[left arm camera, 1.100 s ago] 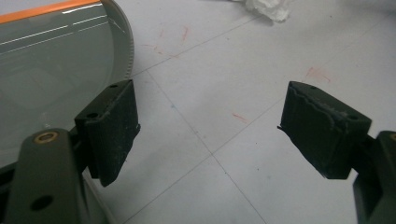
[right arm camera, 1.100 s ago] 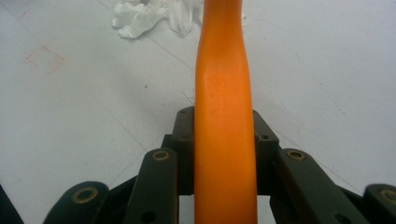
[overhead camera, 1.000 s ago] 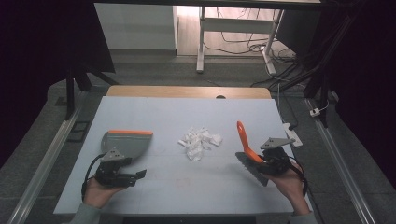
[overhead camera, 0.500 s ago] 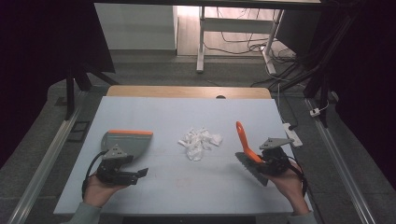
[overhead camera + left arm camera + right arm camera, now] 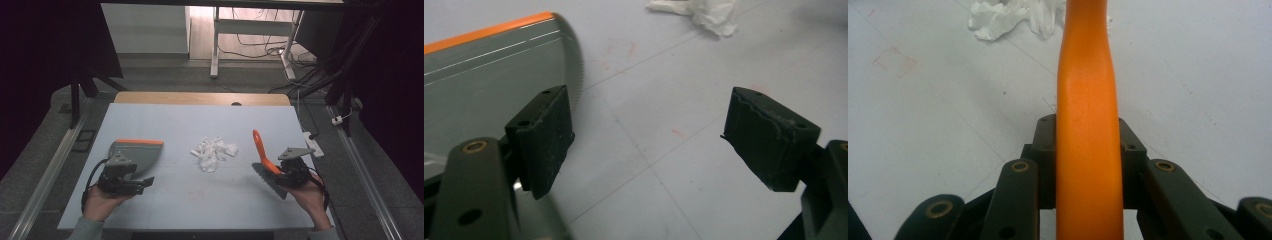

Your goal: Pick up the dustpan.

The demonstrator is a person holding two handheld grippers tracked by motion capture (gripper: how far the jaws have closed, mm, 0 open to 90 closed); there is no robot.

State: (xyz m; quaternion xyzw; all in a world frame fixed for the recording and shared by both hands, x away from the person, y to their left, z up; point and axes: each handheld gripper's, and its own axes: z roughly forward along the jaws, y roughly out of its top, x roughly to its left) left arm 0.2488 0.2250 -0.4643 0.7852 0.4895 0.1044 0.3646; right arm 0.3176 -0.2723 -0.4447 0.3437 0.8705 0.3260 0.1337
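From above, my right hand is covering most of my right gripper [image 5: 287,172], so the grip itself is hard to read there; the right gripper view is settling it, showing my jaws clamping from both sides on the orange handle [image 5: 1088,125] of the brush, whose top end is running off the upper edge of that view. The dark bristle head [image 5: 267,179] is resting low on the blue-grey table [image 5: 200,200], partly tucked behind my gripper. My left gripper [image 5: 131,184] is holding its jaws wide apart with nothing between them; the grey dustpan [image 5: 136,152] with its orange rim is lying just beside the left-hand jaw in the left gripper view, its near part cut off behind that jaw. The crumpled white paper [image 5: 214,151] is lying between my two grippers, well apart from both.
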